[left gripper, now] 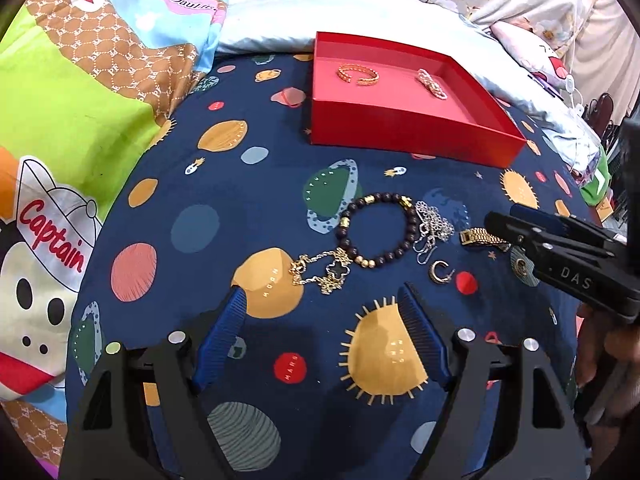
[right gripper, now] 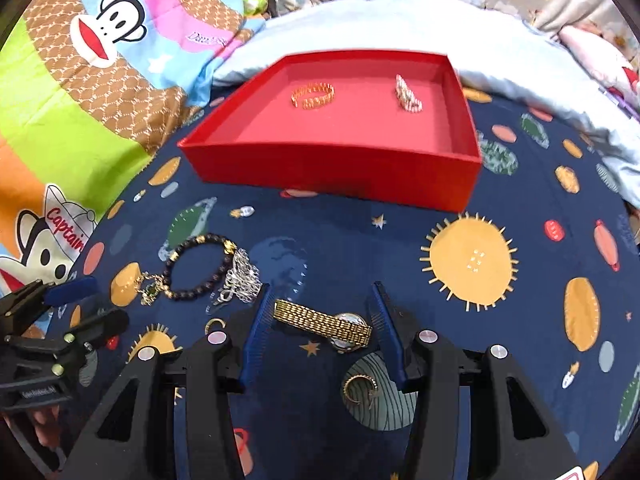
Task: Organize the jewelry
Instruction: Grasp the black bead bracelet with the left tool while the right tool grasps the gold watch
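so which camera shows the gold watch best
The right wrist view. There the gold watch lies whole between the open right tongs, mesh band and round dial both visible. The left wrist view shows only a short stretch of its band; the right tongs cover the rest.

The bed is covered with a navy planet-print sheet [left gripper: 248,200]. At 12 o'clock on it sits an open red box [left gripper: 416,136], its far edge against a pale blue pillow [left gripper: 304,12]. A cartoon-monkey blanket [left gripper: 80,92] lies at 9 to 10 o'clock. Toward 6 o'clock from the box, a cluster rests directly on the sheet: a dark beaded bracelet [left gripper: 378,230], a gold chain with a black clover [left gripper: 326,274] touching it at 7 o'clock, a silver chain [left gripper: 434,226] touching it at 3 o'clock, a gold watch [right gripper: 324,324], and 2 gold hoop earrings [right gripper: 358,390], [right gripper: 215,325] nearby.
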`<state>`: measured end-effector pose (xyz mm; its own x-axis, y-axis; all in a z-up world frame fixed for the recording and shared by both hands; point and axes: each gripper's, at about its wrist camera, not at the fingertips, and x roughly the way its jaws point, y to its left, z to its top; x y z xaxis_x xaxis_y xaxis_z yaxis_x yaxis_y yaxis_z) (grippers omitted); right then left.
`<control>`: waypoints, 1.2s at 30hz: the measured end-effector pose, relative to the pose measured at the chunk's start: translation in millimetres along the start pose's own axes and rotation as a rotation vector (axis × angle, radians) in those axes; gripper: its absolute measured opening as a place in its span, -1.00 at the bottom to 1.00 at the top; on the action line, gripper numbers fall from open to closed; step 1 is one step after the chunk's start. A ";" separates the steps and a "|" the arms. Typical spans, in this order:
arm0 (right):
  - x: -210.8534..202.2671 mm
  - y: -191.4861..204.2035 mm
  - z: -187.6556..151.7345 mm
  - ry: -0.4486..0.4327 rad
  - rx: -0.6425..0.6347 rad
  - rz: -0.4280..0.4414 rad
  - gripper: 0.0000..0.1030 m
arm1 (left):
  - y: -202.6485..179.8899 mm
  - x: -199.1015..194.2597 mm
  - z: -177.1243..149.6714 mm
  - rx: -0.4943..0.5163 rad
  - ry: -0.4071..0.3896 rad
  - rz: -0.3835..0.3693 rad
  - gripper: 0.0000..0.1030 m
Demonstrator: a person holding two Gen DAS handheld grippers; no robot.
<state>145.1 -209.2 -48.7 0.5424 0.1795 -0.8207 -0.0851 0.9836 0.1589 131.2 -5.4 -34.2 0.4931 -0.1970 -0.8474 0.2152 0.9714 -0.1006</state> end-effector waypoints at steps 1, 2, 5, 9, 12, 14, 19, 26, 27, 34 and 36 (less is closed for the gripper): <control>2.5 -2.7 -2.0 0.016 0.010 0.019 -0.05 | 0.8 1.0 0.0 -0.001 0.001 0.001 0.47; 4.1 -3.8 -4.5 0.026 0.018 0.031 -0.05 | 1.6 2.7 0.3 -0.002 0.003 0.002 0.47; 4.1 -5.3 -14.9 0.034 0.037 0.067 -0.04 | 2.5 8.9 1.3 -0.009 0.015 0.000 0.47; 0.5 -1.1 -24.4 0.059 0.044 0.113 -0.34 | 0.7 12.4 1.6 -0.007 0.018 -0.005 0.47; -2.9 1.6 -31.0 0.077 0.061 0.152 -0.38 | -0.1 13.7 2.9 -0.010 0.016 -0.011 0.47; -3.6 7.1 -32.8 0.076 0.037 0.132 -0.38 | -0.2 14.5 3.9 -0.012 0.015 -0.012 0.47; 0.7 21.9 -28.4 0.058 -0.031 0.047 -0.39 | -0.9 16.3 6.6 -0.013 0.012 -0.013 0.47; -1.5 22.1 -31.7 0.043 -0.035 -0.020 -0.57 | -2.1 22.0 16.5 -0.010 0.005 -0.022 0.46; -3.0 20.6 -33.2 0.042 -0.024 -0.021 -0.57 | -3.0 24.1 19.2 -0.006 0.004 -0.027 0.46; -15.2 9.6 -47.3 0.040 0.082 0.002 -0.57 | -7.5 45.8 37.5 0.019 0.004 -0.045 0.22; -17.6 8.6 -50.2 0.041 0.099 0.003 -0.57 | -6.6 54.2 41.8 0.010 0.010 -0.046 0.13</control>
<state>92.8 -203.1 -60.4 0.5070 0.1853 -0.8418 -0.0029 0.9770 0.2134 191.7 -28.0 -57.7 0.4742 -0.2406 -0.8469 0.2462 0.9598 -0.1348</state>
